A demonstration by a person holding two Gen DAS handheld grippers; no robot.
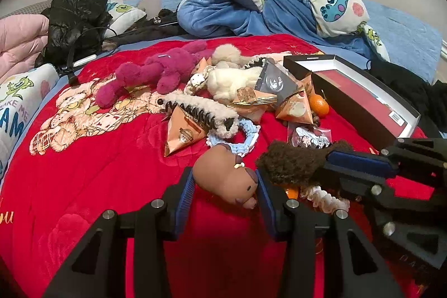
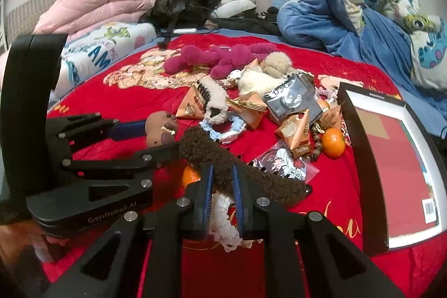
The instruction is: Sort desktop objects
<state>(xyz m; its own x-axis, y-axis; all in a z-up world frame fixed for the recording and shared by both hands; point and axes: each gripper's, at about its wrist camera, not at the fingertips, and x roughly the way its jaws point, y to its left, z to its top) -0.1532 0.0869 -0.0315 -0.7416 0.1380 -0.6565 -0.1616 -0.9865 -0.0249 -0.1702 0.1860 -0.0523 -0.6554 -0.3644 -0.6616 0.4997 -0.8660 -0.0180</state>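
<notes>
My left gripper is shut on a small brown capybara toy, whose body sits between the two blue pads just above the red blanket. From the right, my right gripper comes in, shut on a dark brown fuzzy hair clip. In the right wrist view the same clip lies crosswise between my right gripper's narrow-set pads. The left gripper with the capybara is just to its left. A white scrunchie and a mandarin lie under the clip.
A pile lies beyond: a magenta plush, a white plush, orange triangular snack packs, a pale fuzzy clip, a blue scrunchie, another mandarin. An open black box stands on the right. Quilts and clothes crowd the far side.
</notes>
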